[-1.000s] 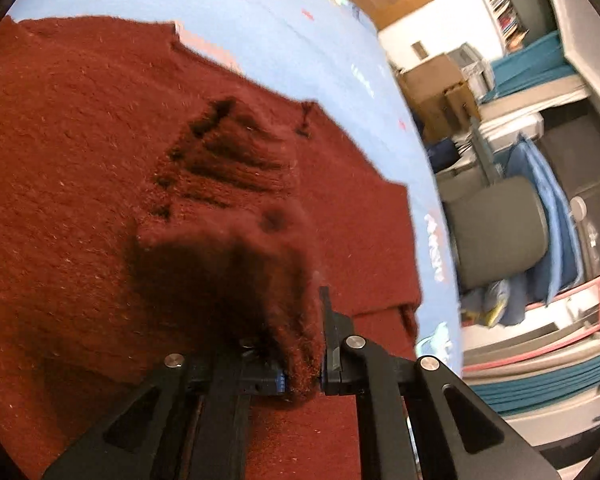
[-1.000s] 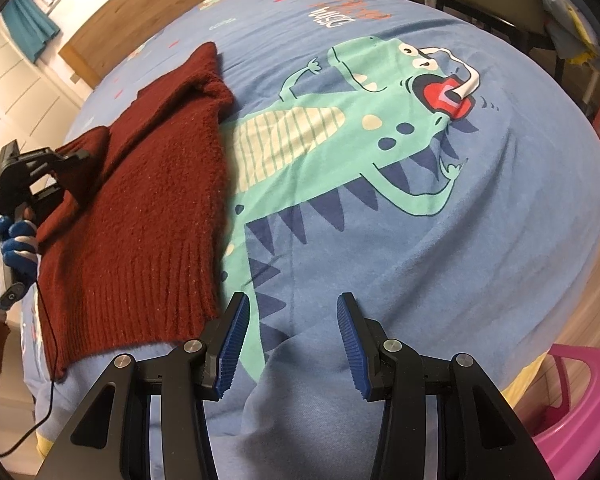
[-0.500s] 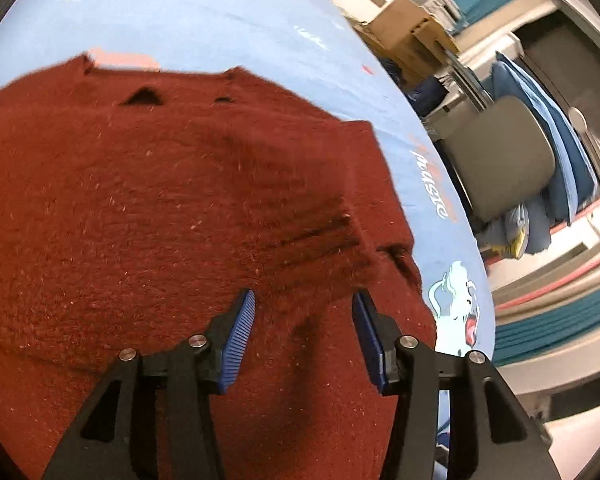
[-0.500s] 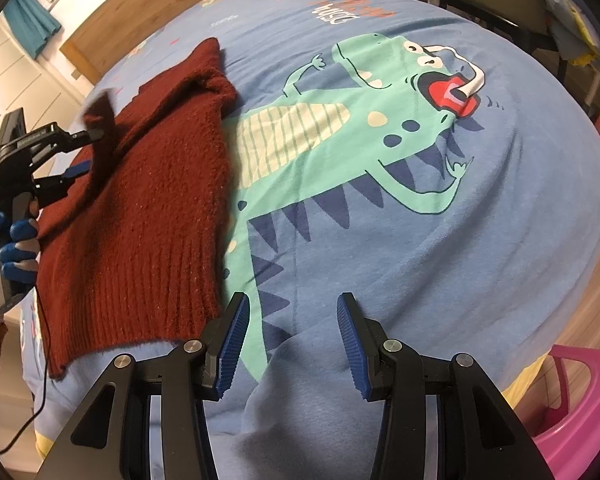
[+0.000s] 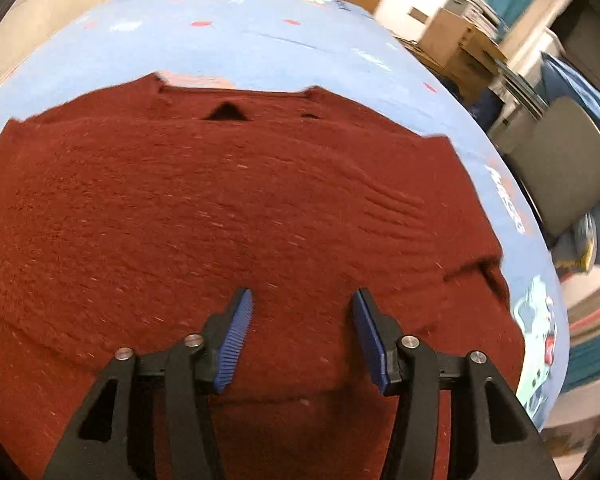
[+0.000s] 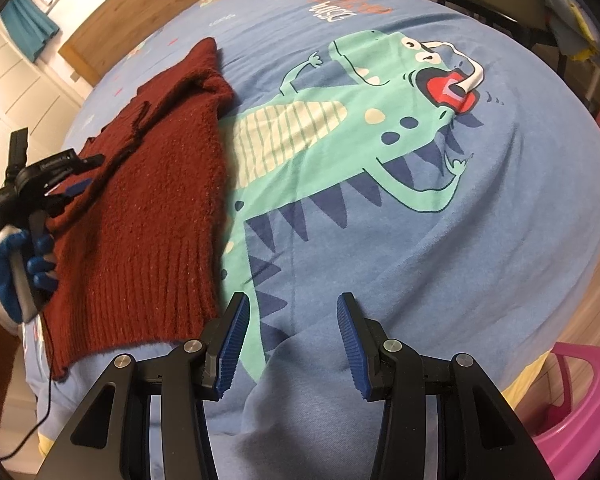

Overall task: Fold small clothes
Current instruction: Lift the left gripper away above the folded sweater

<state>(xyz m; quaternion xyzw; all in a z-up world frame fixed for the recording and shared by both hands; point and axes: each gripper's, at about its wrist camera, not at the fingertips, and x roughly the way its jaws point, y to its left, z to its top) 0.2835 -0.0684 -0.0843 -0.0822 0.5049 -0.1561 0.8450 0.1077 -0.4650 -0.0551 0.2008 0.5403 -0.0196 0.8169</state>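
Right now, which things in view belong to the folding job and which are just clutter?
Job:
- dark red knit sweater, flat on the dinosaur bedspread
- left gripper, open above the sweater, jaws just opened, nothing between them
- right gripper, open over bedspread

Lying about:
- pink plastic tub
- grey chair
- cardboard boxes

Fuzzy knitted wool sweater [image 5: 228, 216], soft matt cotton bedsheet [image 6: 480, 240]
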